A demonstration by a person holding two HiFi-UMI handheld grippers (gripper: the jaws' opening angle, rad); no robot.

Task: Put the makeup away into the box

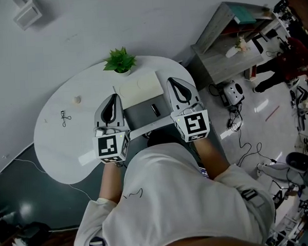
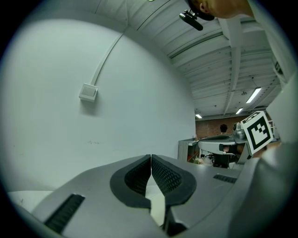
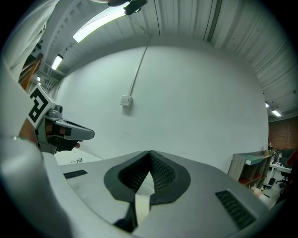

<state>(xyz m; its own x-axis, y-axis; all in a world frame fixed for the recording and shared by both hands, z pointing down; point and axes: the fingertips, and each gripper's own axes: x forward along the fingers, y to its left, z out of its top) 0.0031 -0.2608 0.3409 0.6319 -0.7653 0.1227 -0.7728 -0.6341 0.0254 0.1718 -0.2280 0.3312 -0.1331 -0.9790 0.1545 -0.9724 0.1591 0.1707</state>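
Shut tight and empty: left tool (image 2: 151,157), right tool (image 3: 149,153). Between the two, open box (image 1: 139,116) on tabletop (image 1: 62,145), with small dark item (image 1: 154,109) inside, possibly makeup.

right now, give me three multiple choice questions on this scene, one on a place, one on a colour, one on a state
1. Where is the plant?
A on the floor
B at the far edge of the table, beyond the box
C on a chair

2. What colour is the table?
A white
B black
C red

3. How are the left claw and right claw?
A both open
B one grips the plant
C both shut, empty

Answers:
1 B: the head view shows it at the rim behind the box.
2 A: its top is plainly white.
3 C: each gripper view shows the jaws together with nothing between them.
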